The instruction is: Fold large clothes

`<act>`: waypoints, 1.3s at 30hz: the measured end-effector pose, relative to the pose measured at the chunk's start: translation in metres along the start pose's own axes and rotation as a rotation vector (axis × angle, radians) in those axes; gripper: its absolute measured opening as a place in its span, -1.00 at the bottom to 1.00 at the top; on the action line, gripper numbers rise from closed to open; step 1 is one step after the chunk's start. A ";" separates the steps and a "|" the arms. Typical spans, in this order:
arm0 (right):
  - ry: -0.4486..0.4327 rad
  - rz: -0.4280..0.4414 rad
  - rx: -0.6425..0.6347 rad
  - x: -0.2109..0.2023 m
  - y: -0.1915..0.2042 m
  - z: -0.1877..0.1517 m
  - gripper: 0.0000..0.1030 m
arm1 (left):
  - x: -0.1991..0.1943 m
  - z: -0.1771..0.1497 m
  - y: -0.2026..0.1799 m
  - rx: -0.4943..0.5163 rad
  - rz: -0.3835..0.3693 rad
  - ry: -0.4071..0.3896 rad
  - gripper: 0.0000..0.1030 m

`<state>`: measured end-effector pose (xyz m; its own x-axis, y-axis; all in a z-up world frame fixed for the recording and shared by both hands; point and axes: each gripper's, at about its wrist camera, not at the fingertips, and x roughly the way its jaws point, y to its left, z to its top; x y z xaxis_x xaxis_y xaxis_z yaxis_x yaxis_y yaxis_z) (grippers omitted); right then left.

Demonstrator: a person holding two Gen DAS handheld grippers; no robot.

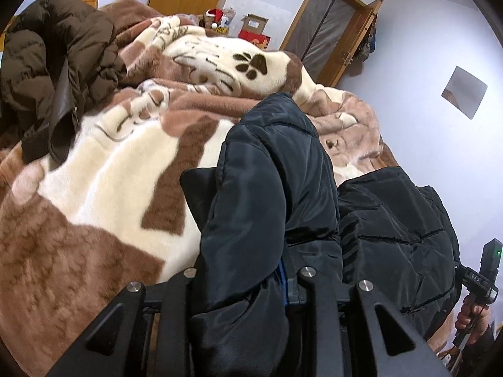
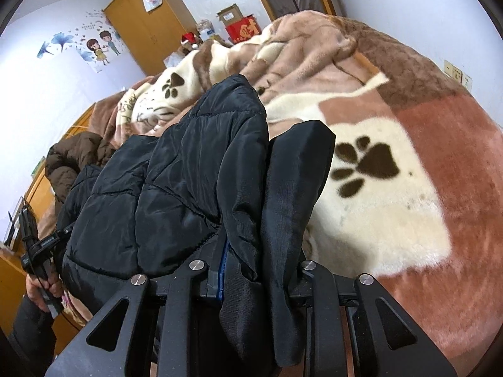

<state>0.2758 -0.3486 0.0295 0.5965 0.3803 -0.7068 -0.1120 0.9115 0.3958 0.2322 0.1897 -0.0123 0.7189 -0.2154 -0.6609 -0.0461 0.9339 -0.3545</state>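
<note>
Above the paw-print blanket (image 2: pixel 393 220) on the bed, my left gripper (image 1: pixel 251 207) and right gripper (image 2: pixel 267 188) each clench a fold of the black puffer jacket (image 1: pixel 393 220), which hangs between them.

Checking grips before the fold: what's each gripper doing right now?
Left gripper: shut on the black quilted puffer jacket.
Right gripper: shut on the same jacket.

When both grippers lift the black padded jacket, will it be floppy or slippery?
Probably floppy: the black padded jacket sags between the left gripper and right gripper. Its shiny shell looks slippery, so it may slide. Puffy quilting suggests it is light.
</note>
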 end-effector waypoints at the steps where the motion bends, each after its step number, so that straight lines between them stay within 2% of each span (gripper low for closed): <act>1: -0.003 0.004 -0.002 0.001 0.002 0.003 -0.52 | -0.001 0.005 0.000 0.003 0.003 -0.004 -0.46; 6: -0.027 0.022 -0.003 0.007 -0.001 0.025 -0.52 | 0.005 0.029 -0.010 0.024 0.003 -0.020 -0.46; 10: -0.044 -0.003 -0.008 0.008 -0.020 0.046 -0.52 | 0.025 0.044 -0.037 0.036 -0.021 -0.022 -0.46; 16: -0.071 -0.087 0.025 0.006 -0.083 0.078 -0.51 | 0.083 0.053 -0.098 0.060 -0.073 0.021 -0.45; 21: -0.060 -0.163 0.074 0.017 -0.147 0.086 -0.47 | 0.150 0.037 -0.144 0.082 -0.101 0.085 -0.44; 24: 0.004 -0.215 0.179 0.045 -0.200 0.074 -0.35 | 0.199 0.005 -0.150 0.054 -0.039 0.159 -0.38; 26: 0.029 -0.210 0.243 0.058 -0.219 0.061 0.07 | 0.215 -0.012 -0.136 -0.009 -0.013 0.183 -0.21; 28: -0.003 -0.205 0.256 0.056 -0.223 0.055 0.27 | 0.213 -0.016 -0.123 -0.050 -0.028 0.177 0.02; 33: -0.025 -0.261 0.211 0.029 -0.203 0.060 0.30 | 0.190 0.004 -0.116 -0.032 -0.032 0.213 0.14; 34: -0.033 -0.272 0.199 0.025 -0.202 0.061 0.30 | 0.182 0.008 -0.116 -0.026 -0.020 0.197 0.15; 36: -0.093 -0.351 0.154 0.001 -0.192 0.066 0.30 | 0.159 0.016 -0.118 0.002 0.010 0.123 0.16; 39: -0.141 -0.376 0.121 -0.012 -0.183 0.073 0.30 | 0.140 0.031 -0.122 -0.003 0.024 0.036 0.27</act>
<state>0.3467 -0.5310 0.0082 0.6819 -0.0081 -0.7314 0.2234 0.9544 0.1978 0.3604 0.0545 -0.0412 0.6925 -0.2030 -0.6923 -0.0651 0.9381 -0.3403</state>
